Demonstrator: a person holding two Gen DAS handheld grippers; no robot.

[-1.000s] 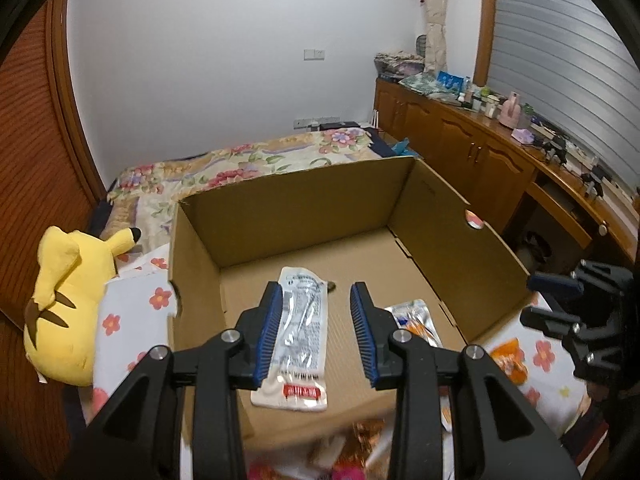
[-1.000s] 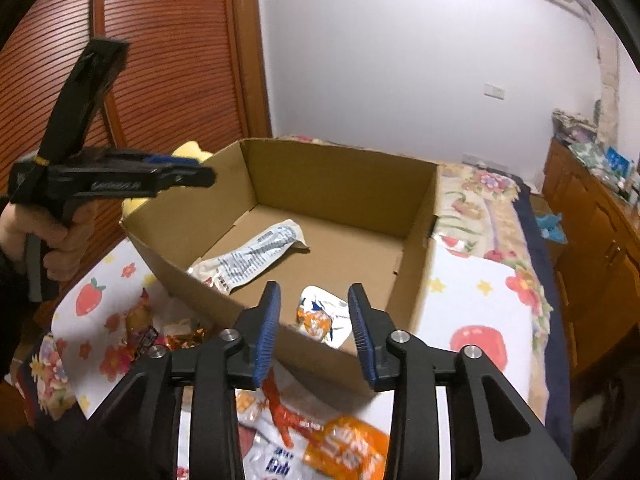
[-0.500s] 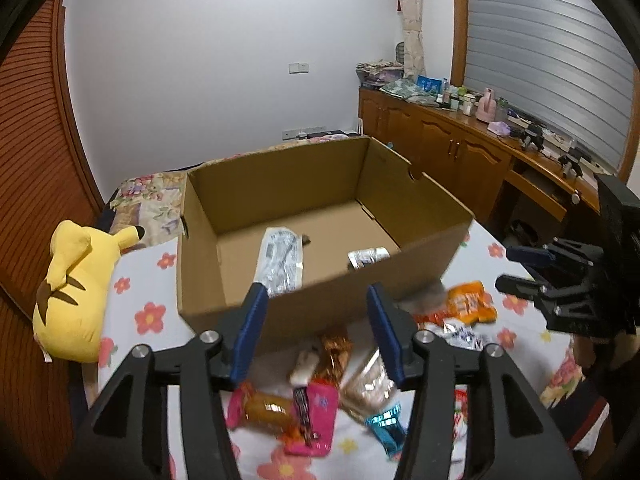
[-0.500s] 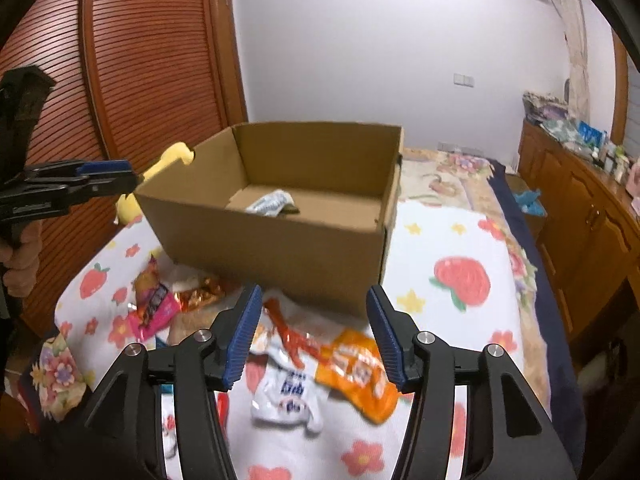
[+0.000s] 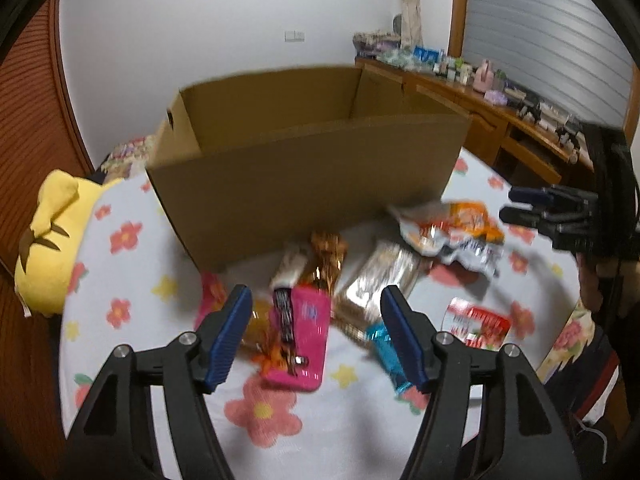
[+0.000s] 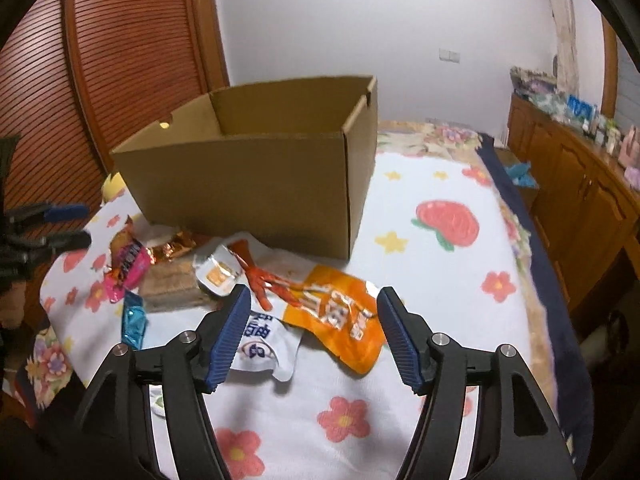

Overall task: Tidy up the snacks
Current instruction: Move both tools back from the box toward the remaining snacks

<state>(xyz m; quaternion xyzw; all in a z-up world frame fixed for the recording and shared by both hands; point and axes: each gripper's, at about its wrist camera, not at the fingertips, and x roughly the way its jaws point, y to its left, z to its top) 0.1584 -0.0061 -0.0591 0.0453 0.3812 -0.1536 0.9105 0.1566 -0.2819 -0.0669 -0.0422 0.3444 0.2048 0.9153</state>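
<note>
An open cardboard box stands on a flower-print sheet, and loose snack packets lie in front of it. My left gripper hovers low over a pink packet. Its jaws are opening and the pads touch nothing. Beside the pink packet lie a gold wrapper, a silvery brown pack and a blue packet. My right gripper hangs over an orange pouch and a white pouch. Its jaws are also opening, with nothing gripped. The box's inside is hidden from both views.
A yellow plush toy lies left of the box. A red-and-white packet sits near the right gripper. Wooden cabinets with clutter run along the right wall, and slatted wooden doors stand on the left.
Both grippers have drawn back from above the box and sunk toward the packets on the sheet. Their jaws have spread wider. The box's floor has dropped out of sight.
</note>
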